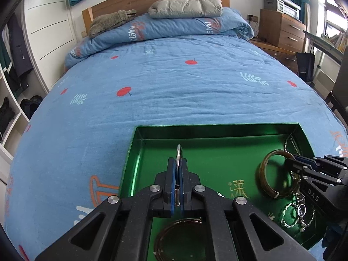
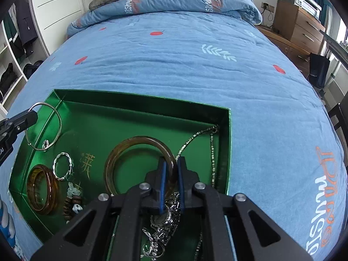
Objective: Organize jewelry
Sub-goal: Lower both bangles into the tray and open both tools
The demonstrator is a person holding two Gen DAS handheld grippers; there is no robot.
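Observation:
A green tray (image 1: 139, 139) (image 2: 134, 100) lies on the bed. My left gripper (image 1: 178, 163) is shut on a thin silver bangle (image 1: 178, 152), held edge-on above the tray's left side; the bangle shows as a full ring in the right wrist view (image 2: 57, 117). My right gripper (image 2: 171, 165) is shut on the rim of a large amber bangle (image 2: 121, 152) (image 1: 264, 163). A second amber bangle (image 2: 41, 193), a twisted silver bracelet (image 2: 63, 165), brown beads (image 2: 71, 204) and silver chains (image 2: 195, 137) lie in the tray.
The blue patterned bedspread (image 1: 163, 87) stretches ahead to a folded duvet (image 1: 174, 28) and grey jacket (image 1: 184, 7). A wooden dresser (image 1: 282, 30) stands at the right, white shelves (image 1: 13, 108) at the left.

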